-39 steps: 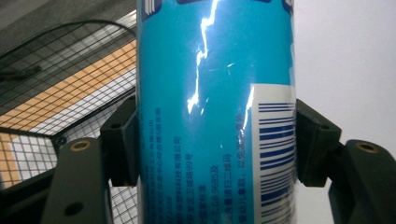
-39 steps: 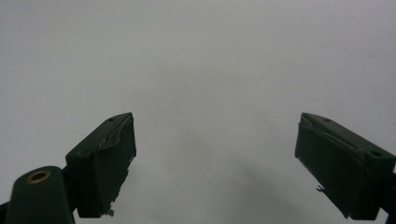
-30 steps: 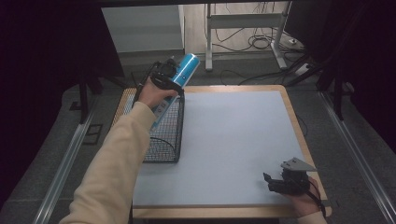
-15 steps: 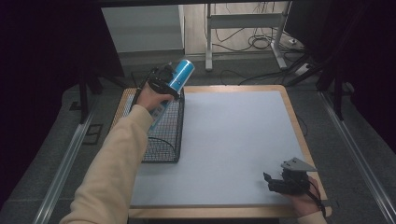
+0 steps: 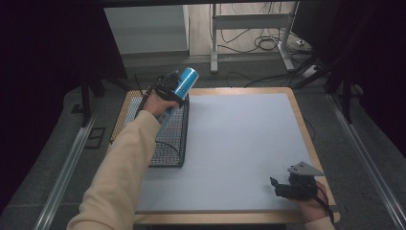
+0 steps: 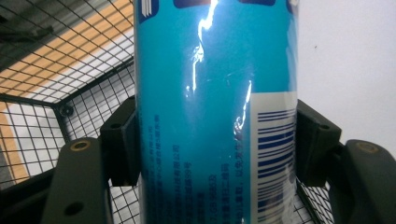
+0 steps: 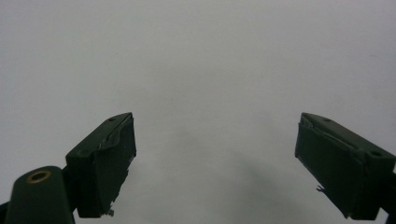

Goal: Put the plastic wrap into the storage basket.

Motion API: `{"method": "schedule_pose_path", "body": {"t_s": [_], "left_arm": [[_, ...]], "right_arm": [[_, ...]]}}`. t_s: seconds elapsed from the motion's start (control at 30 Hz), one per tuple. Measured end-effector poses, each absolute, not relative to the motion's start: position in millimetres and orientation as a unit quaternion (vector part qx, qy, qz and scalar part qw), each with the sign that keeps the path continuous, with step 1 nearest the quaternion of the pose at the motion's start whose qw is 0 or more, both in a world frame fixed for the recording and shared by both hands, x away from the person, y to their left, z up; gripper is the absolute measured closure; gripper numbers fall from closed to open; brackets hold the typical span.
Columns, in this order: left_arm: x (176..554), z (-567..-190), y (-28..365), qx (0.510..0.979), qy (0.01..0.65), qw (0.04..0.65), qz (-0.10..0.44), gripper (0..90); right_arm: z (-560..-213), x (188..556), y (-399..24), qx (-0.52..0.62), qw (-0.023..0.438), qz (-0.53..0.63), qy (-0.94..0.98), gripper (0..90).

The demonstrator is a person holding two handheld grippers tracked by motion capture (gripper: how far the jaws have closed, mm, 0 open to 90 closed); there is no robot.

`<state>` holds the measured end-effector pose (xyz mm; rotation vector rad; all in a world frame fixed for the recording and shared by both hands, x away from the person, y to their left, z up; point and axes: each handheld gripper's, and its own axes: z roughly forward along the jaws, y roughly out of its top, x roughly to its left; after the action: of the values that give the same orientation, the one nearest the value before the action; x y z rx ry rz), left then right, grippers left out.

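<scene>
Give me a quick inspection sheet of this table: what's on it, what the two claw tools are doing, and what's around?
Surface: grey mat on a wood-edged table.
Job's things: blue can held tilted above the wire basket at the table's left.
Clutter: nothing seen.
Grippers: left gripper clamped on the can; right gripper open, resting at the near right corner.
Cables: loose cables on the floor behind.
Surroundings: metal frame legs, dark curtains.

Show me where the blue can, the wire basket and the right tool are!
can [image 5: 185, 80], high view, middle of its blue side
basket [image 5: 168, 143], high view, its mesh wall
right tool [image 5: 275, 186], high view, between its fingertips
</scene>
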<state>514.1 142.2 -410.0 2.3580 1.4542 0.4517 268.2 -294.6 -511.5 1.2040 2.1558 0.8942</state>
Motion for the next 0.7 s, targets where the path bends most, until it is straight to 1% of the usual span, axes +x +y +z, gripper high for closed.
{"method": "schedule_pose_path", "body": {"t_s": [0.43,0.6,0.7], "left_arm": [[520.8,-426.7,141.5,0.832,0.512,0.144,0.157,31.5],[525.4,-434.7,138.1,0.84,0.508,0.108,0.158,31.5],[527.0,-434.4,136.9,0.839,0.509,0.103,0.161,31.4]], "right_arm": [[-511.9,267.3,-293.1,0.44,0.258,0.327,0.795,13.0],[-512.6,267.8,-293.9,0.442,0.258,0.325,0.795,13.0],[-512.5,267.8,-294.5,0.443,0.258,0.325,0.795,13.0]]}}
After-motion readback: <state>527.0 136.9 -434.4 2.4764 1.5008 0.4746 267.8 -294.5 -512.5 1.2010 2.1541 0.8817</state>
